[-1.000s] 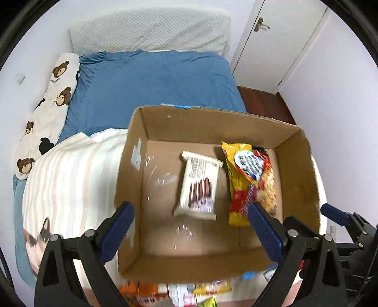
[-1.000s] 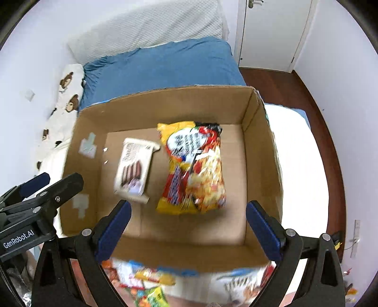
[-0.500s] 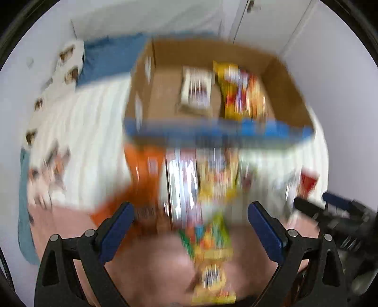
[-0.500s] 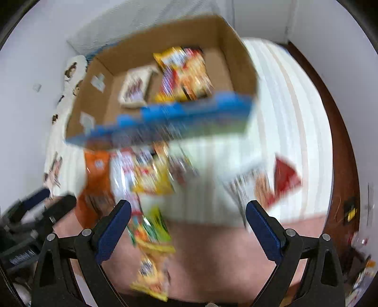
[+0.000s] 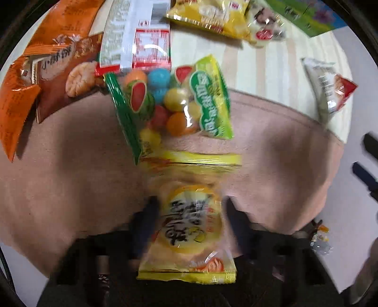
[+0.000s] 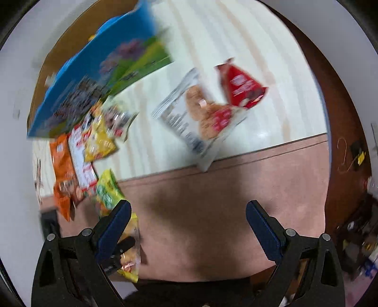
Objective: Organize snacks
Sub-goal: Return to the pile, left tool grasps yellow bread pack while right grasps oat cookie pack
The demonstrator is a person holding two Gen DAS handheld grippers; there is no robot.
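A yellow snack packet [image 5: 189,226] lies on the pink blanket [image 5: 70,177], and my left gripper [image 5: 192,212] points down over it. Its jaws are closing, with the blurred fingers [image 5: 148,217] against the packet's two sides. Just beyond lies a green bag of coloured candy balls [image 5: 174,101]. My right gripper [image 6: 189,224] hangs open over bare pink blanket [image 6: 212,200] with nothing between its fingers. Ahead of it lie a white cookie packet [image 6: 200,113] and a red packet [image 6: 241,87]. The same yellow packet [image 6: 131,259] shows at the lower left of the right wrist view.
An orange bag [image 5: 14,94], a brown biscuit pack [image 5: 66,70], a white pack [image 5: 137,35] and another yellow pack [image 5: 212,14] crowd the far left. The cardboard box with a blue printed side [image 6: 94,78] stands behind them on the striped cover [image 6: 224,35].
Both grippers have swung down from over the cardboard box to the snacks on the blanket. The left jaws went from wide apart to narrow around the yellow packet; the right jaws stayed wide.
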